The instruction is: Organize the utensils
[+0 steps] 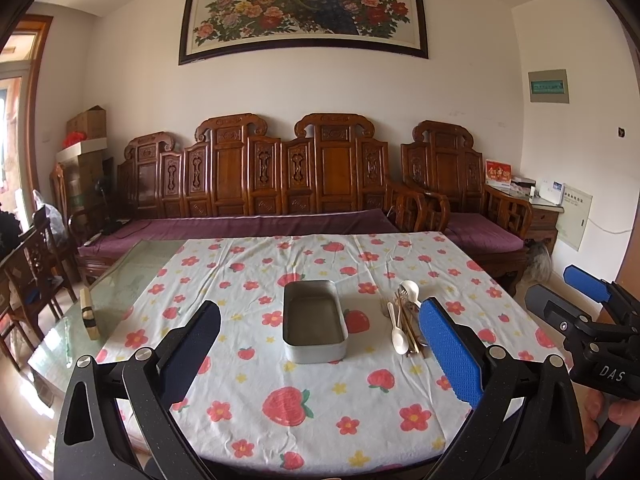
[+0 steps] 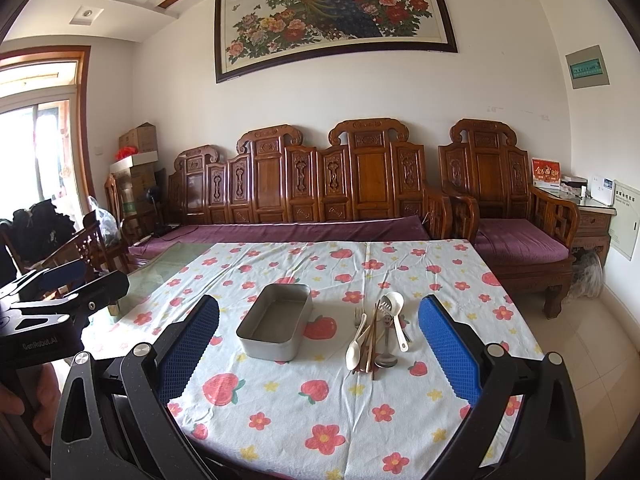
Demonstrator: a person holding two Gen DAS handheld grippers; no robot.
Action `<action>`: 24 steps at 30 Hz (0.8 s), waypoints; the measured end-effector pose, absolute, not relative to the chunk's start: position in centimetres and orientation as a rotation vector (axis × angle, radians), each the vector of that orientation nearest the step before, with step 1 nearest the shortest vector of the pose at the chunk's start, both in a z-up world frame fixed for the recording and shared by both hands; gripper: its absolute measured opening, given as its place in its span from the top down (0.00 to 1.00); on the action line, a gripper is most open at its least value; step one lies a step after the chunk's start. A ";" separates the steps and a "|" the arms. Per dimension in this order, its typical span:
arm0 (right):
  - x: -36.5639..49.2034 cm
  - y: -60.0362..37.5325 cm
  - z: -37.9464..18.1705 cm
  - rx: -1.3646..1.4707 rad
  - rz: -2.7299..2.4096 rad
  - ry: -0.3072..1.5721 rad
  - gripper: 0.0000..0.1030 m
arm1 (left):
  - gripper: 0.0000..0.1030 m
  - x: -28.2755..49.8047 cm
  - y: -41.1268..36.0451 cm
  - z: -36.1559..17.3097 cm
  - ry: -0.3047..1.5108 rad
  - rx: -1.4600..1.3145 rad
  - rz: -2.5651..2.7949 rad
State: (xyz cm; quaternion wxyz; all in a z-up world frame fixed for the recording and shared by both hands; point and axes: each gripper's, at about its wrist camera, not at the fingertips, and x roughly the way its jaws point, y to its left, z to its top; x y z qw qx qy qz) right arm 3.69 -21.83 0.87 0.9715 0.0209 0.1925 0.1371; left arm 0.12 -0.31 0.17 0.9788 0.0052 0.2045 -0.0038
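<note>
Utensils (image 2: 378,330) lie lengthwise, dead ahead of right hand-held gripper (image 2: 318,348), R of tin (image 2: 276,326); both hand-held grippers released, left (image 1: 320,354) farther.

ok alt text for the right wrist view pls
An open hand-held gripper hovers over a strawberry-print tablecloth, facing an empty metal tray with a pile of utensils beside it. A carved wooden bench lines the wall.

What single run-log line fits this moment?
stage: start | left gripper: open | right gripper: open | metal tray: empty | utensils: piled right of tray
</note>
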 end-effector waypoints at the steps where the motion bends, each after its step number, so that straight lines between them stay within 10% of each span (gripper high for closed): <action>1: 3.7 -21.9 0.9 0.042 0.277 0.388 0.03 | 0.06 0.2 -0.3 0.2 0.412 0.011 -0.007; 24: 7.1 -20.8 -2.3 0.039 0.283 0.450 0.03 | 0.06 3.5 -1.3 -2.0 0.521 0.016 -0.023</action>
